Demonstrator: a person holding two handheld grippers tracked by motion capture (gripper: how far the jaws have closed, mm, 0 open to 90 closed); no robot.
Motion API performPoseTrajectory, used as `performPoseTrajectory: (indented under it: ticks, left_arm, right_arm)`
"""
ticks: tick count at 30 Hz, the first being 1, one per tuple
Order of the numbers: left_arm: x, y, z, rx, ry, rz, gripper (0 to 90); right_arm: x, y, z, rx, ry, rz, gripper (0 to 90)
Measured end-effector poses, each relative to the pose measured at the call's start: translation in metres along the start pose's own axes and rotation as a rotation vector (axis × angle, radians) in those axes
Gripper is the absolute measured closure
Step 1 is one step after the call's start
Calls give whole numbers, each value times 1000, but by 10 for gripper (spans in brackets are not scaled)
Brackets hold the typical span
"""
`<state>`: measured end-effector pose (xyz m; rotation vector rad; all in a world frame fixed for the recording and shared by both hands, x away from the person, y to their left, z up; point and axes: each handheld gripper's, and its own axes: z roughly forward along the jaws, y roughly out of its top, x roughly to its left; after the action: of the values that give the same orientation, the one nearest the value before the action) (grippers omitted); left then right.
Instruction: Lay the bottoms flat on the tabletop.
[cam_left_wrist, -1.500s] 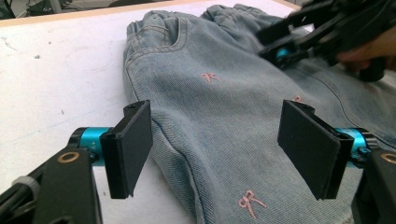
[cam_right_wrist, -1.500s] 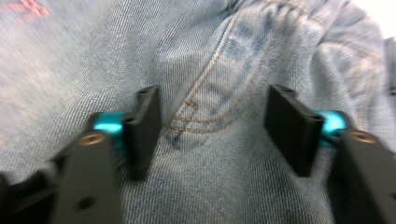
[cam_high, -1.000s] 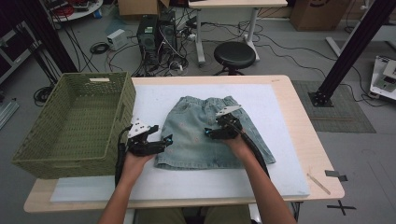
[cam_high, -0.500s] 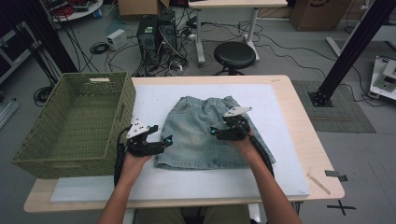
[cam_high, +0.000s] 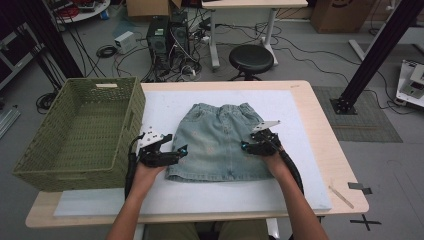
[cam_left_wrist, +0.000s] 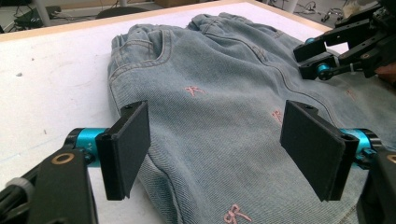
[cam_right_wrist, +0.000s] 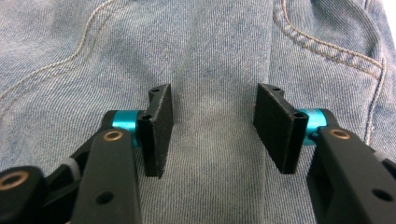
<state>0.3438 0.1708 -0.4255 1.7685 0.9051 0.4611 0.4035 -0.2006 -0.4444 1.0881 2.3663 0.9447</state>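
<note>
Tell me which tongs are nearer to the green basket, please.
Left. The left tongs sit just beside the green basket, at the skirt's edge; the right tongs are across the skirt.

Soft, even overhead light keeps shadows faint. The high view is dim and grainy toward its corners. Both gripper views are sharp on the denim, while the near fingers (cam_right_wrist: 159, 130) look slightly soft.

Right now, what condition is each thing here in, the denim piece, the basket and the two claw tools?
Denim skirt: spread flat on the white mat, waistband at the far end.
Green basket: upright, nothing in it.
Left gripper: jaws wide open, astride the skirt's edge, not pinching.
Right gripper: jaws partly open and just been closing, denim between them, not pinched yet.
</note>
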Motion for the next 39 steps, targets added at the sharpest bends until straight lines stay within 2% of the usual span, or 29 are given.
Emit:
performPoseTrajectory:
  ticks: [1, 4, 6, 9, 12, 15, 22, 25, 28, 31, 37, 39]
  left_arm:
    - [0, 0, 0, 1, 1, 0, 245]
    - [2, 0, 0, -1, 6, -4, 245]
    - [2, 0, -1, -5, 8, -7, 245]
    - [2, 1, -1, -9, 6, -7, 245]
    - [2, 2, -1, -11, 6, -8, 245]
    - [1, 2, -1, -7, 4, -7, 245]
    - [0, 1, 0, -1, 4, -3, 245]
    - [1, 1, -1, -3, 8, -8, 245]
    - [2, 0, -1, -2, 7, -6, 245]
    - [1, 0, 0, -5, 7, -9, 245]
    - [1, 1, 0, -9, 4, -8, 245]
    - [2, 0, -1, -9, 3, -6, 245]
  right_arm:
    - [0, 0, -2, -4, 4, 0, 390]
    - [-2, -2, -12, -54, 19, 24, 371]
    - [-5, -6, -22, -76, 1, 29, 370]
    - [-13, -15, -30, -63, -27, 38, 374]
    - [-19, -25, -32, -14, -42, 50, 381]
    - [-22, -33, -30, 16, -37, 55, 418]
    - [-23, -34, -33, 25, -25, 58, 424]
    - [-24, -37, -44, -7, -19, 57, 423]
    - [-26, -41, -51, -12, -22, 54, 455]
    - [-29, -48, -48, 40, -25, 49, 478]
    - [-29, -52, -50, 21, -11, 50, 488]
    - [-27, -54, -55, -8, -10, 49, 496]
